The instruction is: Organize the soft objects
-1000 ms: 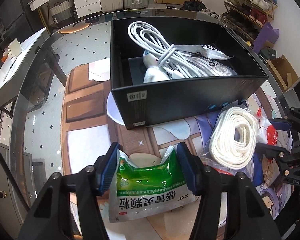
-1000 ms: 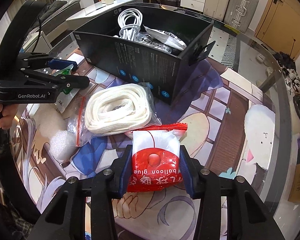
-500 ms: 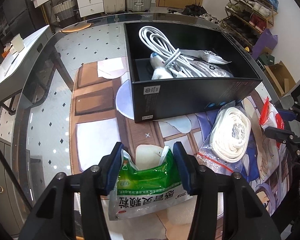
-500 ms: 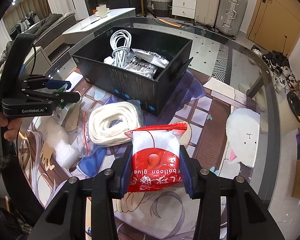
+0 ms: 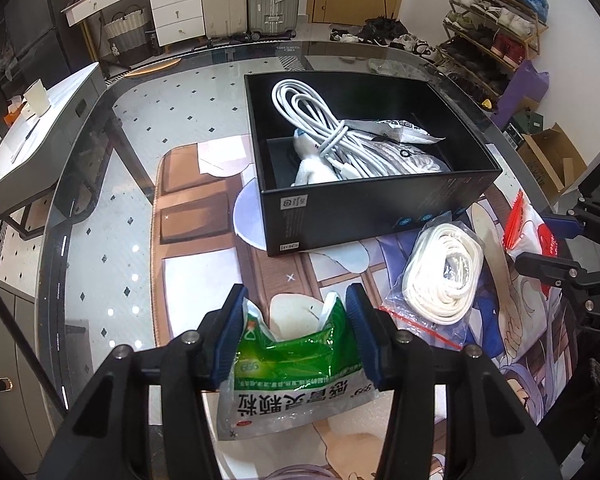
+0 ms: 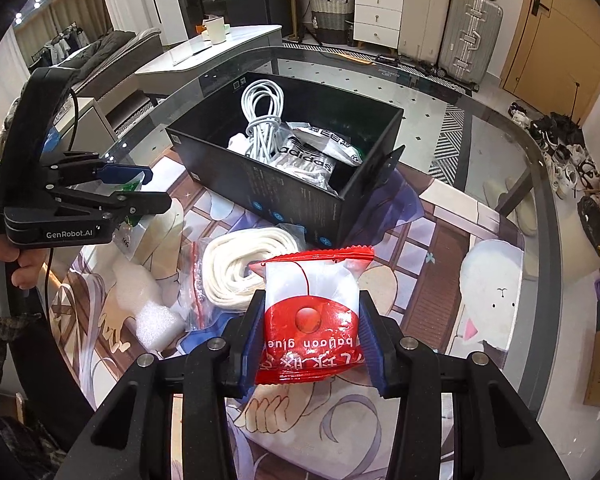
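Both tools have risen since a second ago, so the box (image 5: 374,196) ahead of them now looks smaller and farther off, while each packet sits in its grip as before. Left tool (image 5: 296,338) is clamped across the green sachet (image 5: 296,376), right tool (image 6: 310,328) across the red packet (image 6: 312,312); both look light, limp and slick, best pinched mid-body as now. Each packet's long axis runs forward along the fingers, its crimped end toward the box, the other end drooping back beneath the tool.
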Motion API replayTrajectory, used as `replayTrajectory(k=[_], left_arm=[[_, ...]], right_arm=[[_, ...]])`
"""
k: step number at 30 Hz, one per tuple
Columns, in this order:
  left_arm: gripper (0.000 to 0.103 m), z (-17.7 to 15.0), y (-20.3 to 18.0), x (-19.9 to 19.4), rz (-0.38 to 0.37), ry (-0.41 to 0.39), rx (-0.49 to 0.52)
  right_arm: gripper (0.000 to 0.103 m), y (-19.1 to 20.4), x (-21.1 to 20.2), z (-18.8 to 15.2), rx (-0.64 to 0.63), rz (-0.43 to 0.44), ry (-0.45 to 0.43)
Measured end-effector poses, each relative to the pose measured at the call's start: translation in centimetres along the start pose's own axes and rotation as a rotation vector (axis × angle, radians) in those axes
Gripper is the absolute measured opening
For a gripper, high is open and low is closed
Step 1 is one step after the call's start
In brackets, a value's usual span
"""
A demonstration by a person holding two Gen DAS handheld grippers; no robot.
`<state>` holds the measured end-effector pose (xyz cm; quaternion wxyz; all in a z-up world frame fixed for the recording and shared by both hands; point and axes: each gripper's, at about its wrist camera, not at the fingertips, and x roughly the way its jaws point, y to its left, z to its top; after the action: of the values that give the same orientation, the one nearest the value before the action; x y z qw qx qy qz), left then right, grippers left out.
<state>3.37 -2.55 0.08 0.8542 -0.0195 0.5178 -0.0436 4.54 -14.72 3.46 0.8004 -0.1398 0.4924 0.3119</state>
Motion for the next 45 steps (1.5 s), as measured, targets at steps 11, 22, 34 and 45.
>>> replayTrajectory(k=[11, 22, 34, 45], left_arm=[[0.049, 0.5, -0.6, -1.3, 0.008, -0.033, 0.025], [0.049, 1.1, -1.3, -2.0, 0.002, -0.047, 0.039], [0.049, 2.8, -1.6, -3.3, 0.004, -0.073, 0.056], [0.049, 4.5, -1.9, -3.7, -0.001, -0.093, 0.057]], right_arm=[[0.044, 1.5, -0.4, 1.7, -0.004, 0.024, -0.063], [0.044, 2.4, -1.2, 2.9, -0.025, 0.038, -0.097], [0.044, 2.6, -2.0, 4.7, -0.033, 0.044, -0.125], [0.043, 1.6, -2.6, 5.9, -0.027, 0.026, -0.138]])
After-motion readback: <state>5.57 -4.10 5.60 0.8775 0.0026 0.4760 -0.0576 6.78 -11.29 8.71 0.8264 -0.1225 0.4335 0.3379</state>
